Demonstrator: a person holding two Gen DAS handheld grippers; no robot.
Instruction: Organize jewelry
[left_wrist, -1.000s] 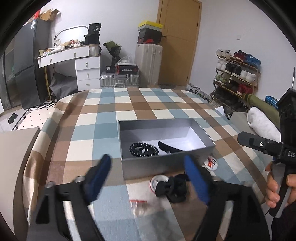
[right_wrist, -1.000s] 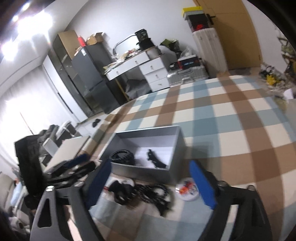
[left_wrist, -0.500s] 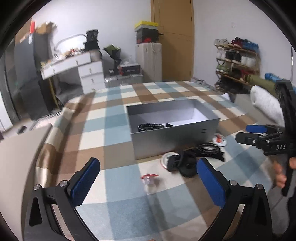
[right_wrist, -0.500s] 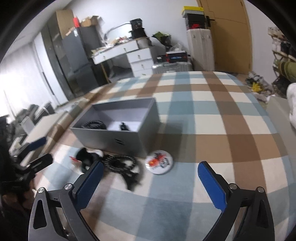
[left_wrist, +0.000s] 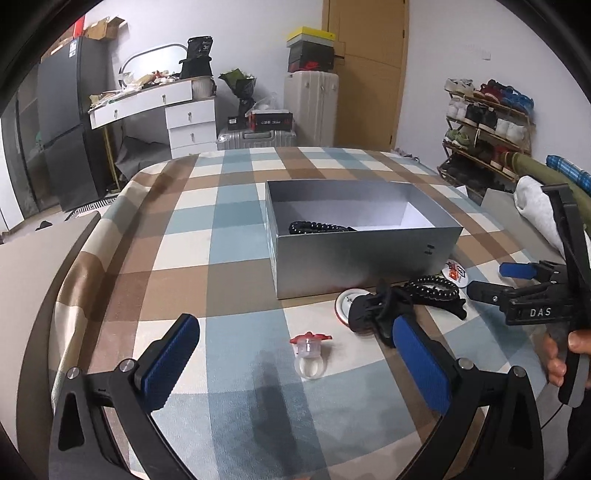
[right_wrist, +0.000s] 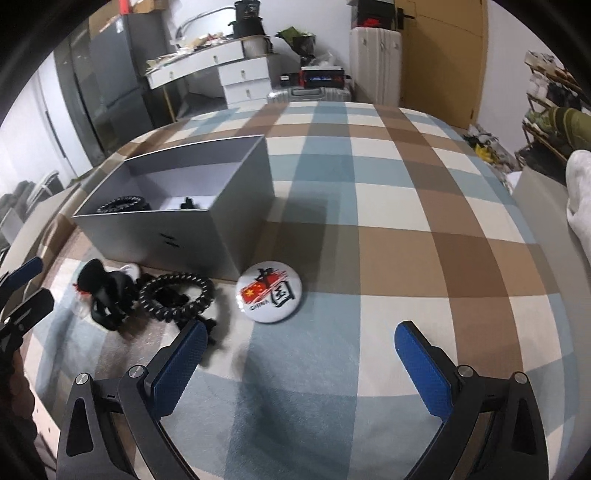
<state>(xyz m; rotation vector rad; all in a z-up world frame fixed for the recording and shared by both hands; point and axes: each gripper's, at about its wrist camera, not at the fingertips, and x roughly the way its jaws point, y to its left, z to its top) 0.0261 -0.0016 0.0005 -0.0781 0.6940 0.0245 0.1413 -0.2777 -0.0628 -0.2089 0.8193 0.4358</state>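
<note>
Both grippers, left (left_wrist: 295, 363) and right (right_wrist: 299, 354), released, holding nothing; ring (left_wrist: 309, 356) lies straight ahead between my left fingers (badge (right_wrist: 269, 297) ahead of right).

Two low wrist views (box (left_wrist: 364, 254) shared)
</note>
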